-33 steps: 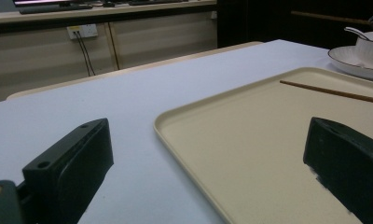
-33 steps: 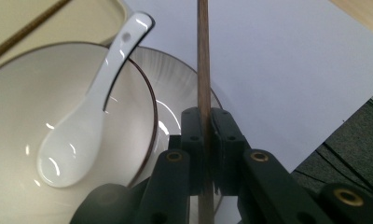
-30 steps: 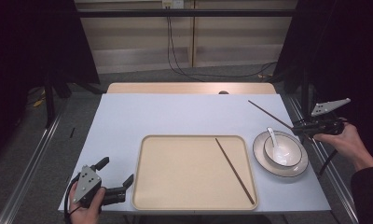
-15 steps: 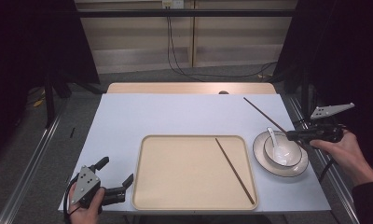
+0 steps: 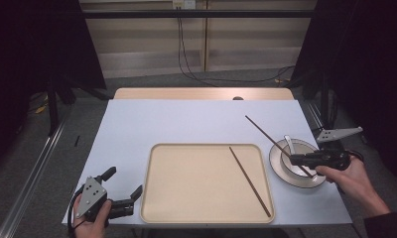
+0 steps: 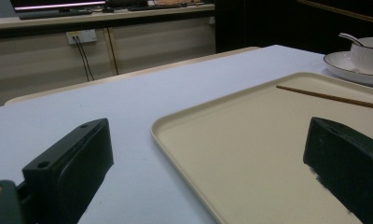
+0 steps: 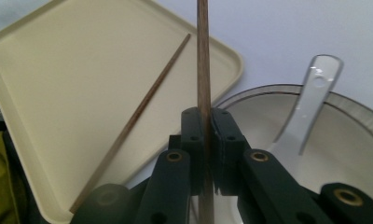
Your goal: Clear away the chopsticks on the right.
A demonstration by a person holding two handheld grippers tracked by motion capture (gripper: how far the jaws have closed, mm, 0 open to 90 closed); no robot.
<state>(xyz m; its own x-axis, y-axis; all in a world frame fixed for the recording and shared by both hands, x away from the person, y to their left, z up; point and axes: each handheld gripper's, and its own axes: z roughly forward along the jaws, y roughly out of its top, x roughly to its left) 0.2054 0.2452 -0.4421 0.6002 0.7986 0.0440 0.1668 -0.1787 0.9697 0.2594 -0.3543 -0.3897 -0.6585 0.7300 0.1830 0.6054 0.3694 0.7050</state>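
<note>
I am pinching a chopstick (image 7: 203, 70) between the closed jaws of my right gripper (image 5: 298, 159), and in the right gripper view the stick is running straight up from between the pads. In the high view it is slanting up and away over the table's right side, its far tip hanging above the blue cover, its near end lying over the bowl. A second ago I was holding it farther out by the right edge; since then I am carrying it inward, so the gripper is now sitting over the bowl (image 5: 299, 154) and its plate (image 5: 297, 179) near the right edge.

A white spoon (image 7: 312, 95) is resting in that bowl, just beside my jaws. The second chopstick (image 5: 249, 181) is lying loose on the cream tray (image 5: 186, 198), slanting from the tray's far right part down toward its near right corner, where it was a second ago. The tray is sitting at the middle of the table's near edge, just left of the plate.

My left gripper (image 5: 123, 194) is resting at the near left corner of the table (image 5: 186, 121), unmoved, its jaws standing wide apart with nothing between them, pointing at the tray's left rim.
</note>
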